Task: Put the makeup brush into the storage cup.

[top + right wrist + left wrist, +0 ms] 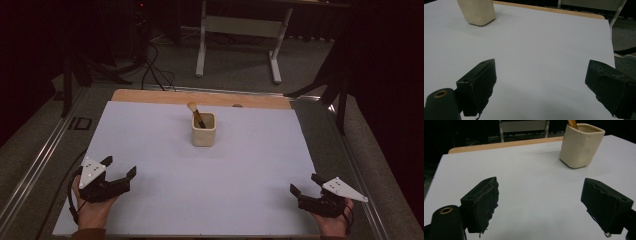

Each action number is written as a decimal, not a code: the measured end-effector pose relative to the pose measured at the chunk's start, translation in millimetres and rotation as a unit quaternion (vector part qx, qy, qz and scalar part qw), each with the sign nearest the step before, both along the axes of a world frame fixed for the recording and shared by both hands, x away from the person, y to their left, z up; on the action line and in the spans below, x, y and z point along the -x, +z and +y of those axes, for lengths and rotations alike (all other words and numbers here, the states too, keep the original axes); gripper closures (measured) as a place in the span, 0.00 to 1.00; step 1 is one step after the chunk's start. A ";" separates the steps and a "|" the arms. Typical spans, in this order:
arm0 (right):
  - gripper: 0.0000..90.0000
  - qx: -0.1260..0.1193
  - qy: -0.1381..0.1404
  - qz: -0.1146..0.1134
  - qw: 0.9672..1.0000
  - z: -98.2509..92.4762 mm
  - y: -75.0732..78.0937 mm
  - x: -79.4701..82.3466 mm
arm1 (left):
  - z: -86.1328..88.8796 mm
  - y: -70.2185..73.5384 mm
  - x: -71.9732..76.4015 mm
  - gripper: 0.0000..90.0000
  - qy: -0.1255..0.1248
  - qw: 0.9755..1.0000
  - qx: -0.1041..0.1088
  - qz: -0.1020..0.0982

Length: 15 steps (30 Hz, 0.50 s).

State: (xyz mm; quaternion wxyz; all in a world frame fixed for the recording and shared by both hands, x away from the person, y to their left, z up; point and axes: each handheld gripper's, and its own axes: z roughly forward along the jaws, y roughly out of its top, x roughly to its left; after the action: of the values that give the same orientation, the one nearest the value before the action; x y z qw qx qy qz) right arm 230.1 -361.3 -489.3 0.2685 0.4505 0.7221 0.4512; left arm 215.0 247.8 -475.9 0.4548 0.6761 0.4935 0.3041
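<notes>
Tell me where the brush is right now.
In the high view, the brush stands tilted in the cream cup, centre of the table toward its far edge, apart from both grippers.

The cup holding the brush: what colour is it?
Cream, plain and unpatterned; the cup shows best in the left gripper view.

Cream cup (581,145) of smooth glazed ceramic, brush (196,115) with wooden handle, matt pale sheet (250,165) over wood-edged table (150,96), jaw pads of rough, frayed black foam.
</notes>
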 end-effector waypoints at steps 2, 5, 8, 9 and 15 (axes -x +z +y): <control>0.11 0.000 0.000 0.000 1.000 -0.1 0.1 0.0 | 2.3 -0.1 3.5 0.17 0.001 1.000 -0.005 0.000; 0.11 0.000 0.001 -0.001 1.000 -0.3 0.2 0.0 | 5.5 -0.5 7.8 0.17 0.005 1.000 -0.006 -0.001; 0.11 -0.001 0.000 -0.002 1.000 -1.2 0.5 0.1 | 7.7 -0.8 11.2 0.17 0.005 1.000 -0.010 -0.003; 0.11 -0.001 -0.001 -0.002 1.000 -1.5 0.7 0.1 | 9.0 -1.3 14.1 0.17 0.006 1.000 -0.013 -0.003; 0.11 -0.003 -0.001 -0.003 1.000 -2.9 1.3 0.7 | 14.6 -2.6 22.6 0.17 0.006 1.000 -0.024 -0.002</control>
State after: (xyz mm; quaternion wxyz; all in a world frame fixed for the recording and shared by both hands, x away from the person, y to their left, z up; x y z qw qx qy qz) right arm 229.4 -364.2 -488.0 0.2698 0.4503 0.7195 0.4546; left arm 192.4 262.5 -478.5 0.4378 0.6831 0.4893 0.3196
